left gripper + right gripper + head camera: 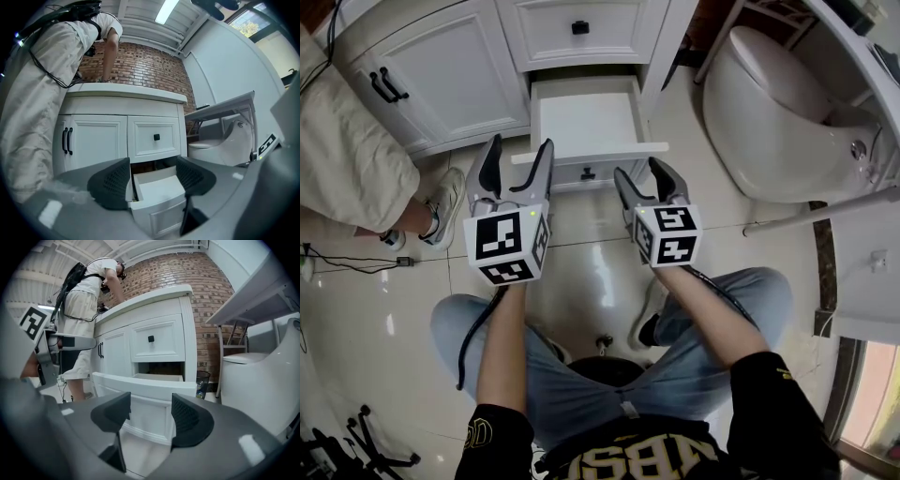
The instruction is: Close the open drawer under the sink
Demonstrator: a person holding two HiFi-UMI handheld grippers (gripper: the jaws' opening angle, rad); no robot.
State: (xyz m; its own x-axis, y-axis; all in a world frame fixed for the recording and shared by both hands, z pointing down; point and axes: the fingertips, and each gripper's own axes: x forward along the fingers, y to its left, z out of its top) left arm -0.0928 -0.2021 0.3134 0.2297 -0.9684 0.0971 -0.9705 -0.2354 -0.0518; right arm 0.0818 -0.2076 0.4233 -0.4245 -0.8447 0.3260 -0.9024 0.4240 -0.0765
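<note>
Below the white vanity's (459, 66) shut upper drawer (581, 28), the open drawer (591, 122), a white box with a panelled front and small black knob, is jutting toward you over glossy pale floor tiles (581, 258), its front running left to right. You are holding the left gripper (521, 145) and right gripper (639, 171) just before it, jaws apart and empty.

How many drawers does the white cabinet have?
2. One closed drawer with a black knob sits at the top; the open drawer is pulled out right below it. More could be hidden behind the standing person.
</note>
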